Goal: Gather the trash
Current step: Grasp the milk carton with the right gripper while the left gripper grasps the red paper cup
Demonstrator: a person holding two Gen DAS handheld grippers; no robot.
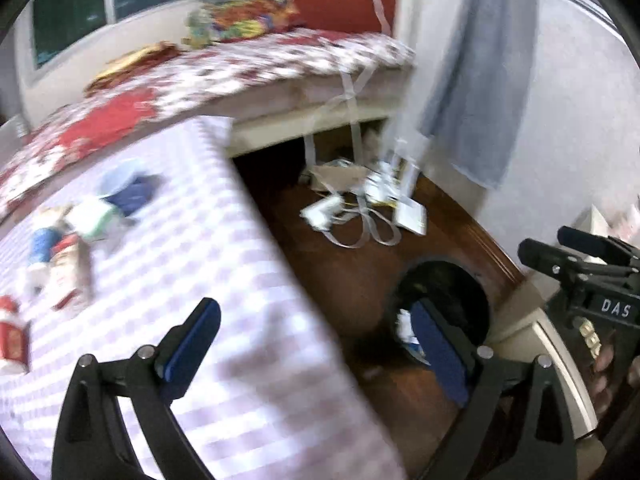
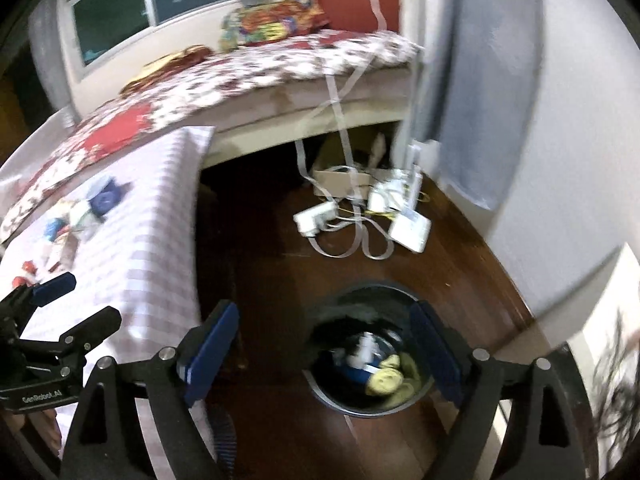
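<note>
A: How do the two claws stand?

B: Both gape wide with nothing between their flat blue pads. The right claw (image 2: pixel 324 354) hangs over a round dark bin (image 2: pixel 370 364) on the glossy brown wooden floor (image 2: pixel 272 280); the bin sits just ahead of it, closer to its right finger. The left claw (image 1: pixel 316 354) straddles the edge of a table under a soft lilac-and-white checked cloth (image 1: pixel 224 280), its left finger over the cloth, its right finger in front of the bin.

A: And the trash?

B: Some lies in the bin: a crumpled yellow wad (image 2: pixel 386 380) and a blurred blue-and-white piece (image 2: pixel 366 354). The rest lies on the cloth, ahead and to the left of the left claw: a red-and-white can (image 1: pixel 14 340), a flattened red-and-white carton (image 1: pixel 70 272), a blue-and-white wrapper (image 1: pixel 42 246), a white and green carton (image 1: pixel 94 218) and a dark blue pouch (image 1: pixel 134 194).

A: Anything further ahead?

B: White boxy plugs (image 2: pixel 316 216) and looped flat grey cable (image 2: pixel 360 240) on the floor, beyond the bin, then a bed with a red-and-white flowered spread (image 2: pixel 240 72).
</note>
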